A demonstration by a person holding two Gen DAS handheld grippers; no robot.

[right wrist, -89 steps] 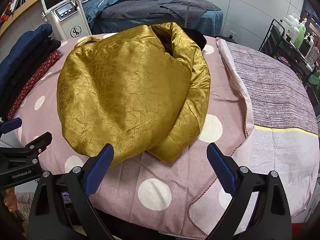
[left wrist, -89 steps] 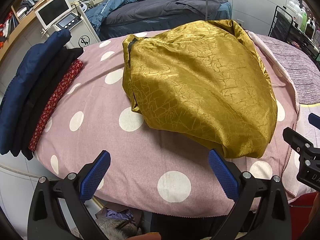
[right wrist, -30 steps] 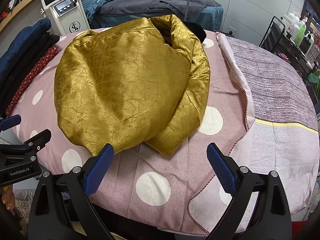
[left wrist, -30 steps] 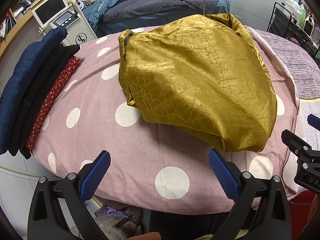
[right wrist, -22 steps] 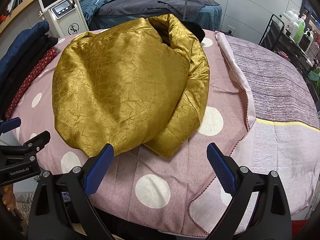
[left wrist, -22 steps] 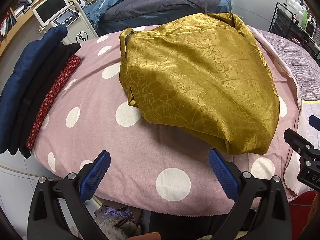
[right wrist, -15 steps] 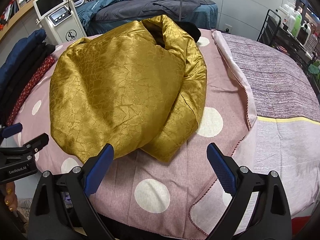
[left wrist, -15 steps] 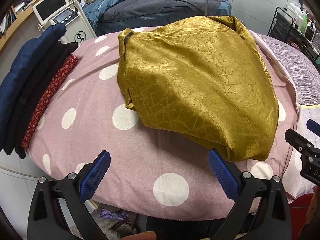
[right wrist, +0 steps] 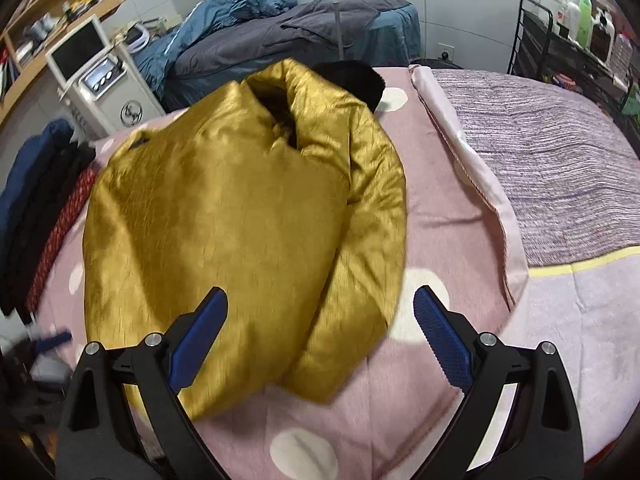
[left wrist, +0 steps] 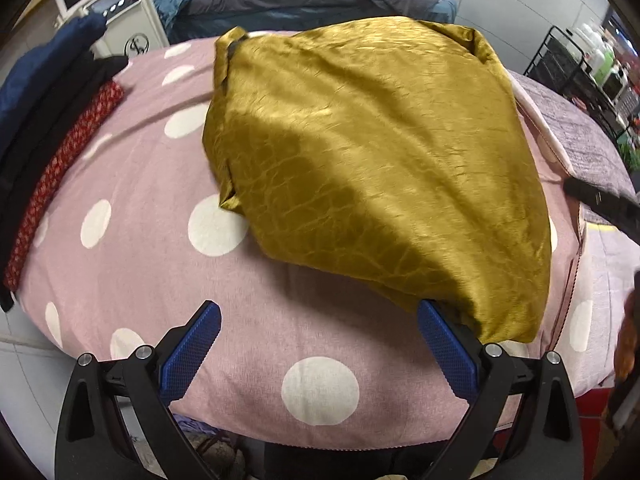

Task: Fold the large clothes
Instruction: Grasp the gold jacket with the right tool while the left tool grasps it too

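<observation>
A large gold satin jacket (left wrist: pixel 380 148) lies in a loose heap on a pink bed cover with white dots (left wrist: pixel 132 240). In the right wrist view the jacket (right wrist: pixel 240 216) shows its dark-lined collar at the far end and a sleeve folded along its right side. My left gripper (left wrist: pixel 320 344) is open and empty at the jacket's near hem, its right finger touching the fabric. My right gripper (right wrist: pixel 320 332) is open and empty, over the jacket's near edge and sleeve.
Folded dark blue, black and red clothes (left wrist: pixel 48 120) are stacked along the left edge. A purple striped blanket (right wrist: pixel 552 168) covers the right side. A white machine with a screen (right wrist: pixel 100 80), another bed (right wrist: pixel 280 32) and a black shelf rack (right wrist: pixel 572 40) stand behind.
Both grippers have moved forward towards the jacket. The left one now reaches its near hem; the right one now sits over its near edge. The jacket has not moved.
</observation>
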